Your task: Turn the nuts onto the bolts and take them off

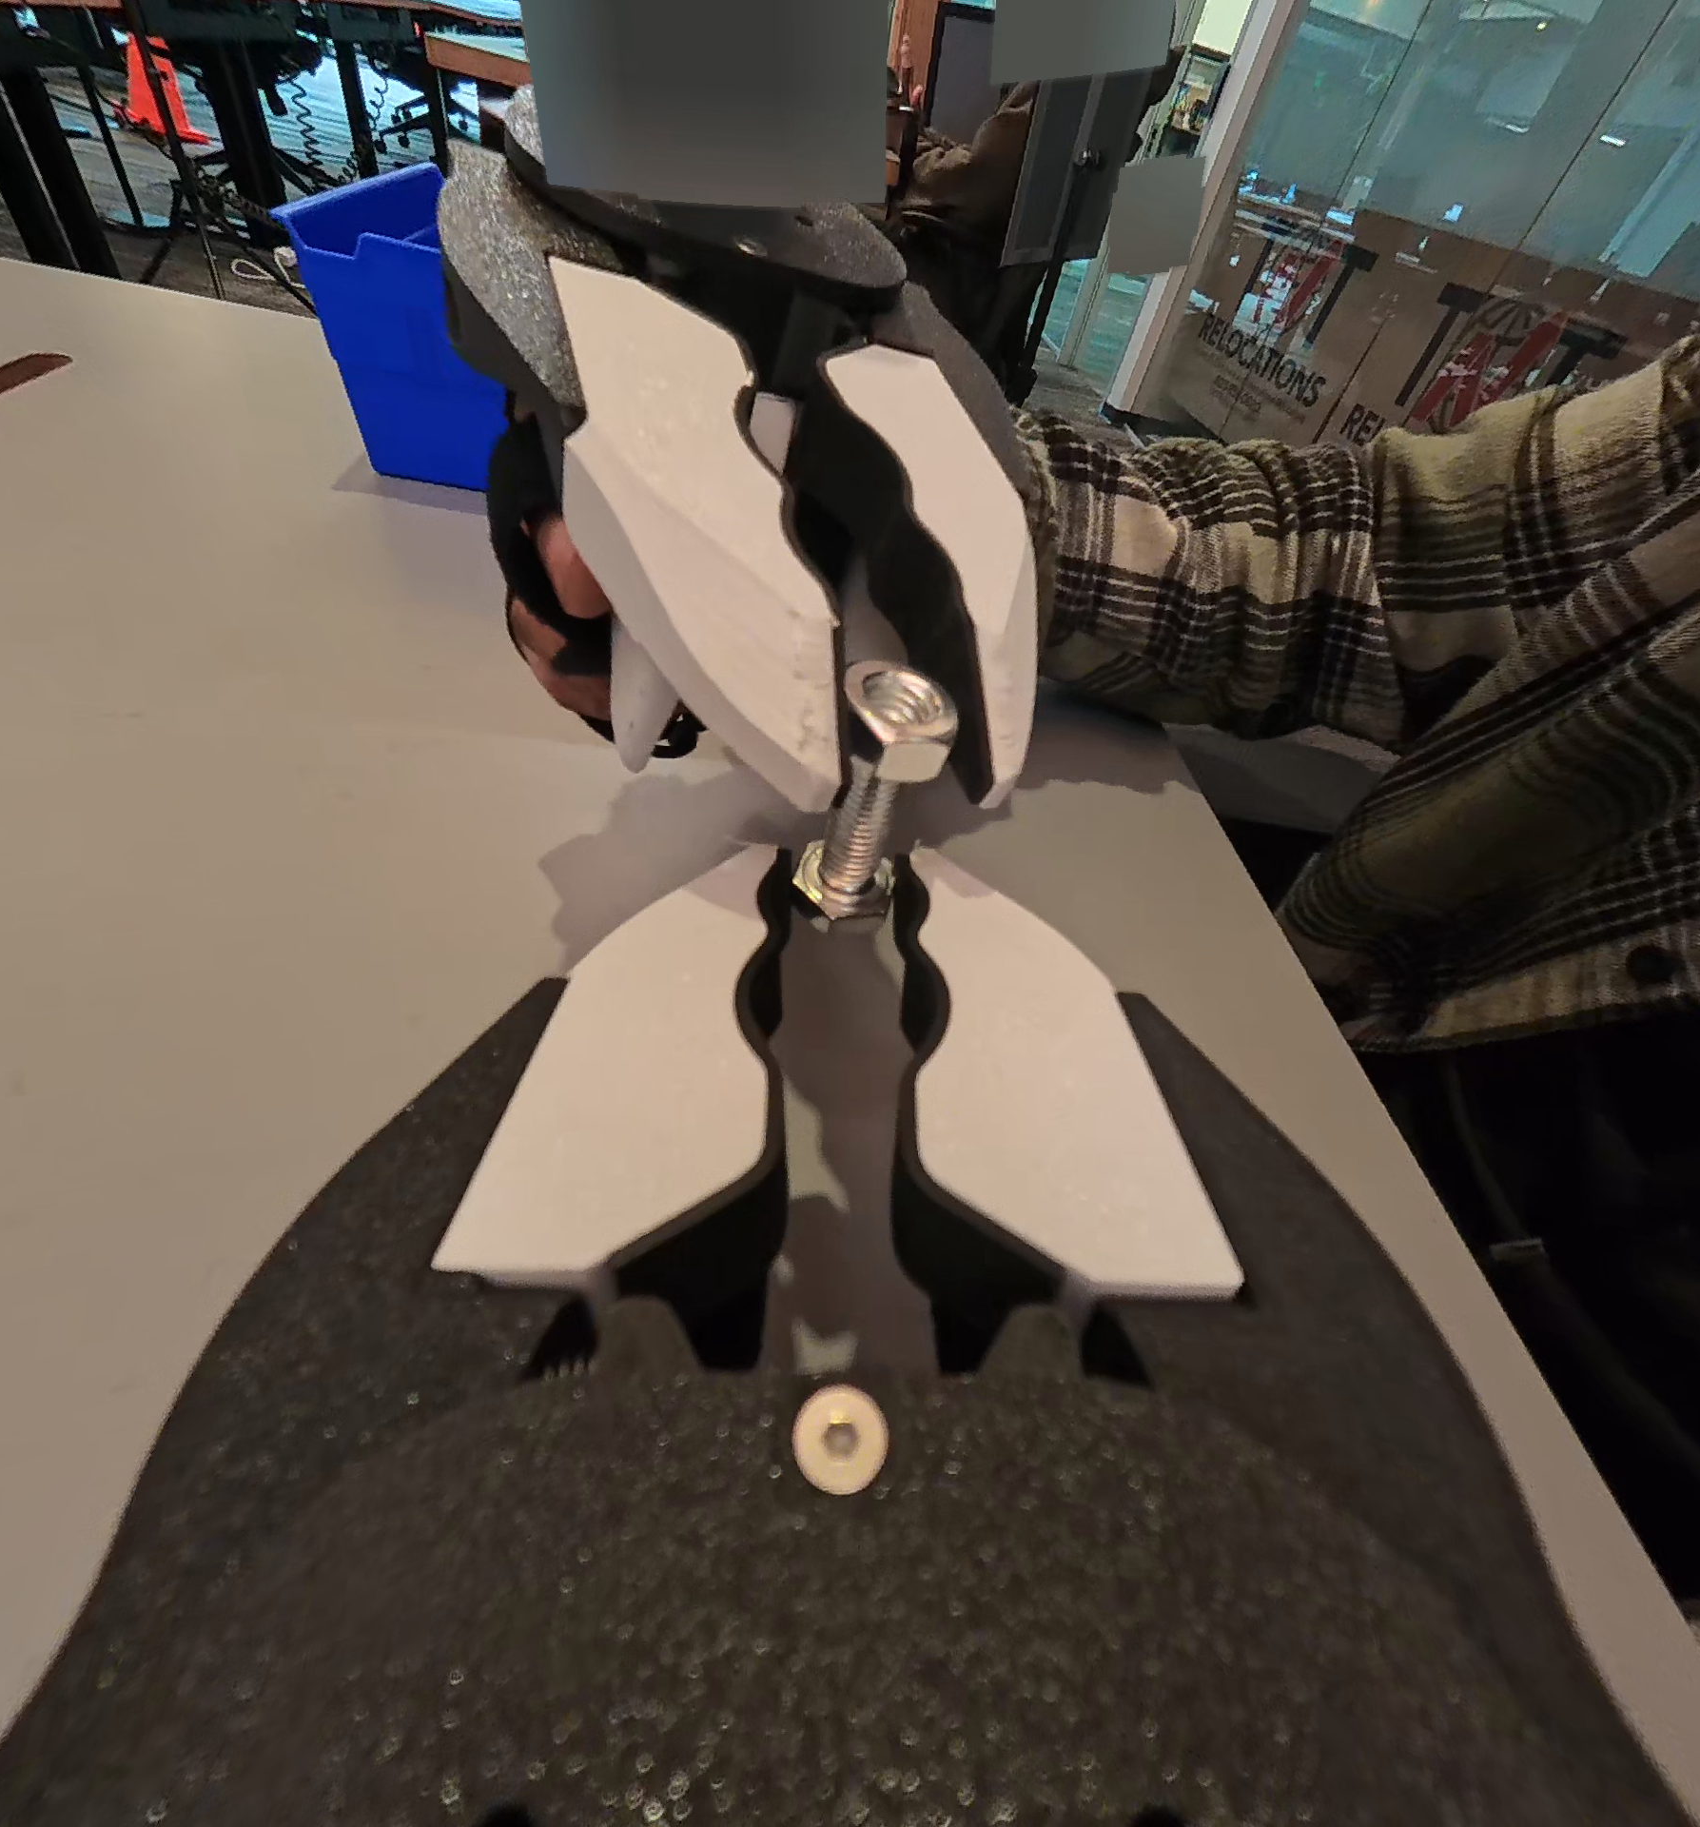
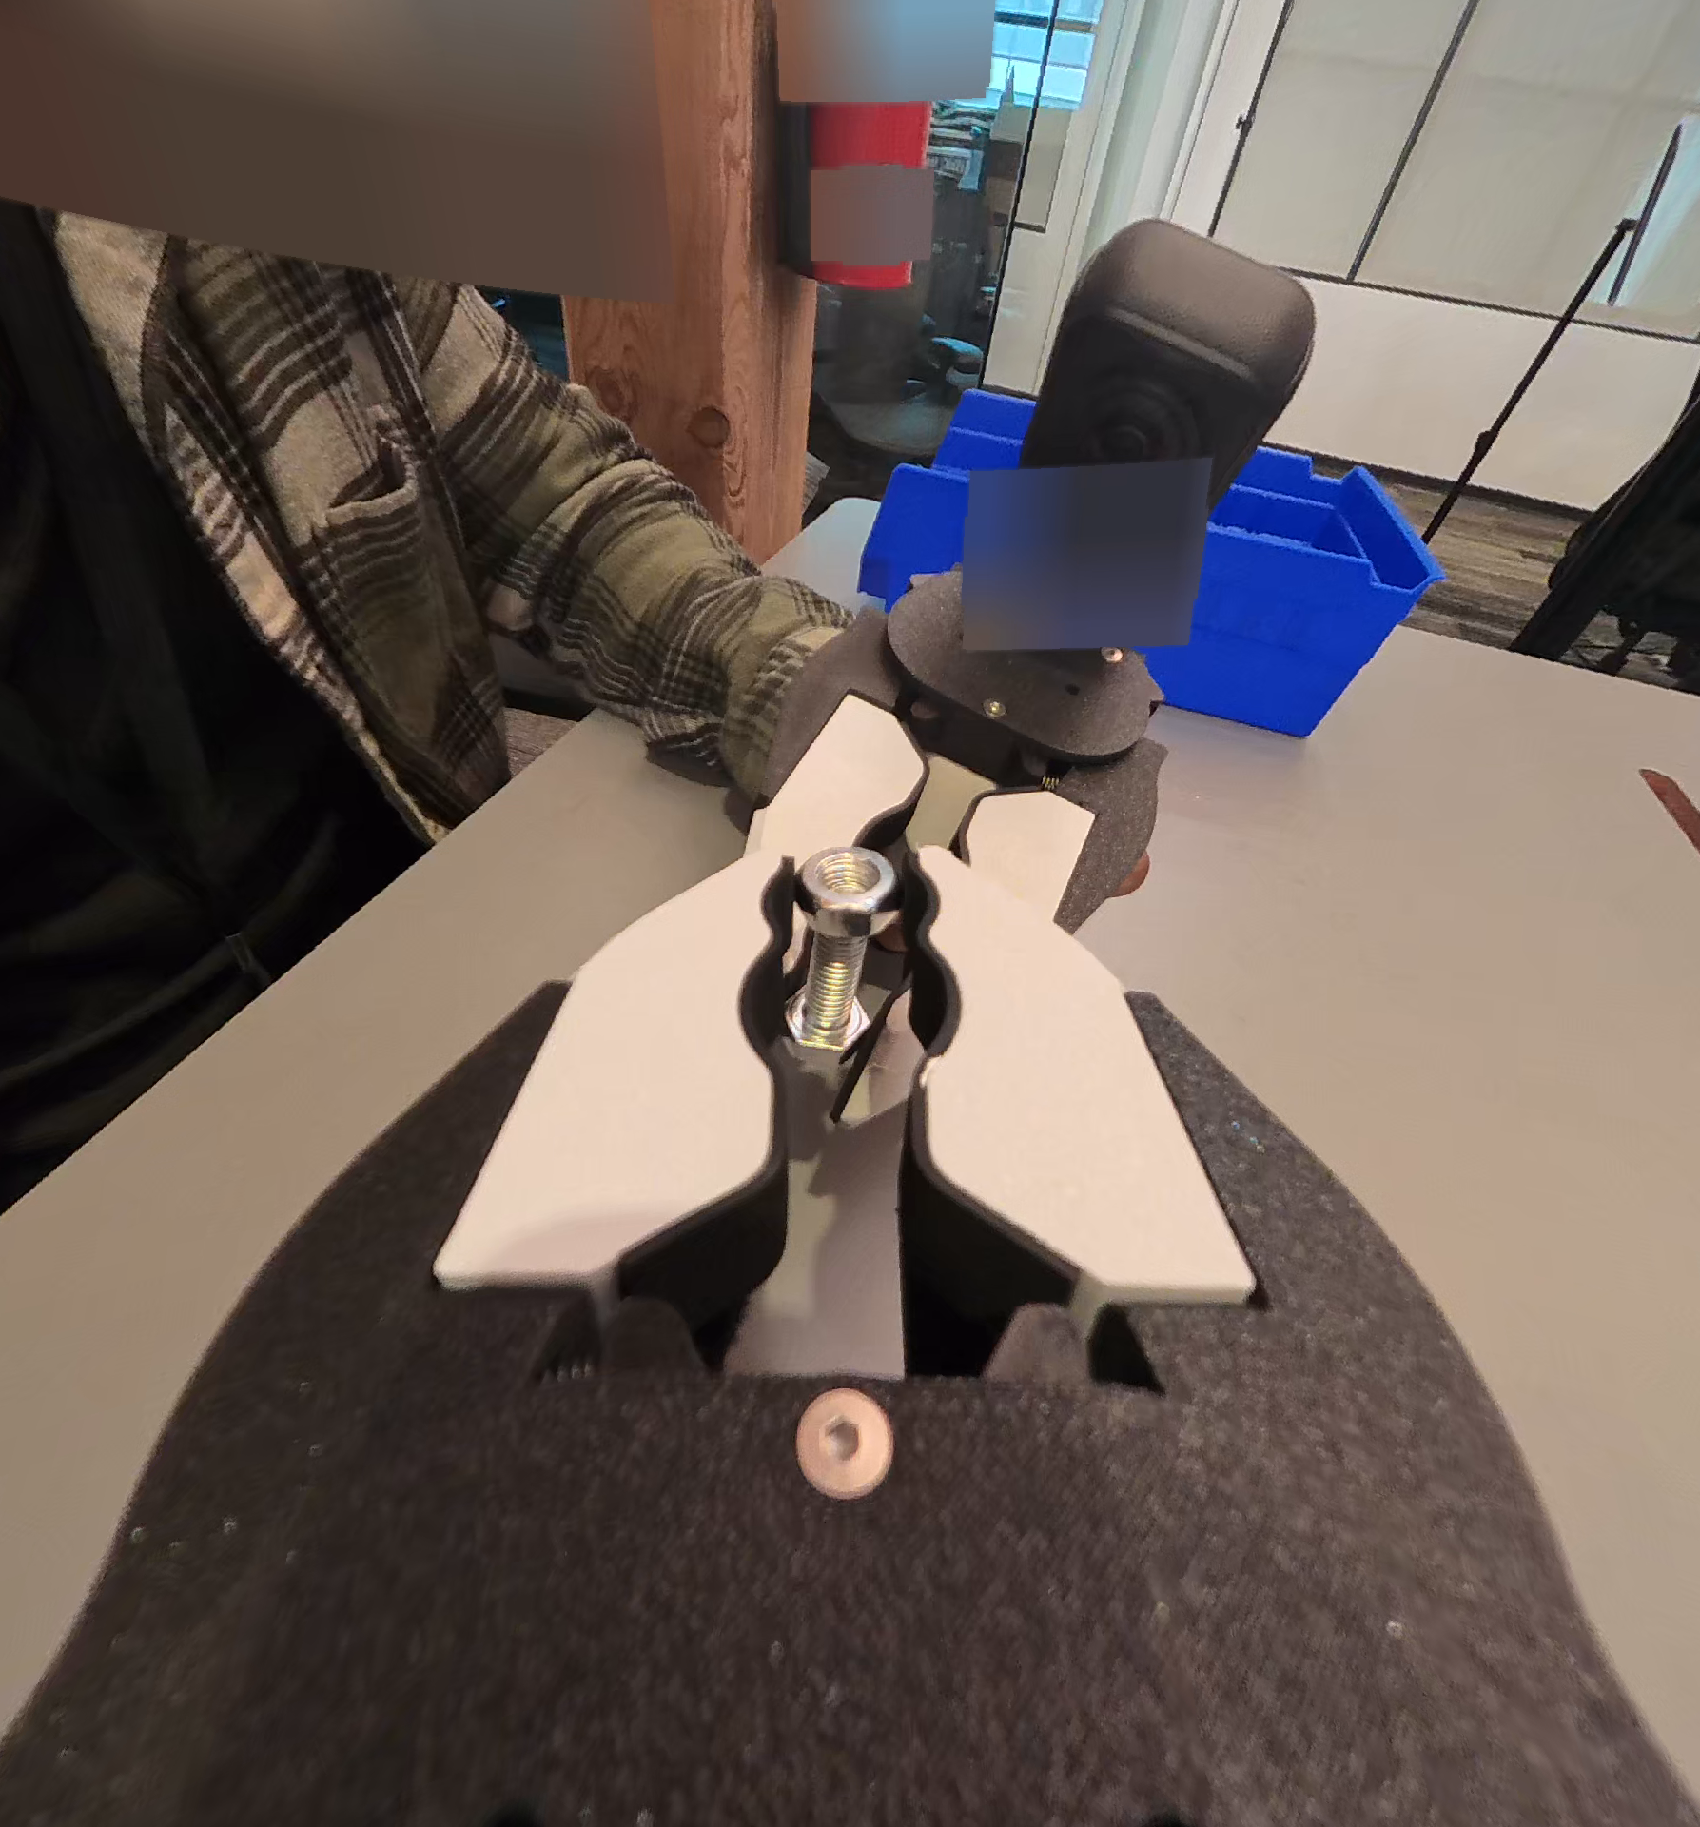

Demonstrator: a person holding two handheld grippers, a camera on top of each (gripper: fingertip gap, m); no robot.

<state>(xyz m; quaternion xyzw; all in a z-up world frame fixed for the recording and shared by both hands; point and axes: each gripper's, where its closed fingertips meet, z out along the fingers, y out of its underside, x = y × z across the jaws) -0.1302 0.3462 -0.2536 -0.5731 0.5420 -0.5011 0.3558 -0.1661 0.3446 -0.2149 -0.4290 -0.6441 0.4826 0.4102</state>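
Left gripper (image 1: 841,895) jaws pinch the lower hex nut (image 1: 838,887) near one end of the bolt (image 1: 851,835). Right gripper (image 2: 844,890) jaws are closed on the nut (image 2: 843,887) at the bolt's other end; its bore shows empty, so it's only partly threaded on. The assembly hangs in the air between the two grippers, above the grey worktop (image 1: 183,741) near its edge.

Handling, my read: steel hardware, rigid, light, slick plating. Grip on the hex flats, not the corners or threads, or it'll spin out. Keep the axes aligned to avoid cross-threading.

Around: blue bin (image 2: 1290,613) well behind on the worktop, plaid sleeve (image 1: 1320,554) to the side, chair headrest (image 2: 1172,346) beyond. Nothing obstructs rotation except the opposing gripper bodies; wrist swing is limited with them this close.
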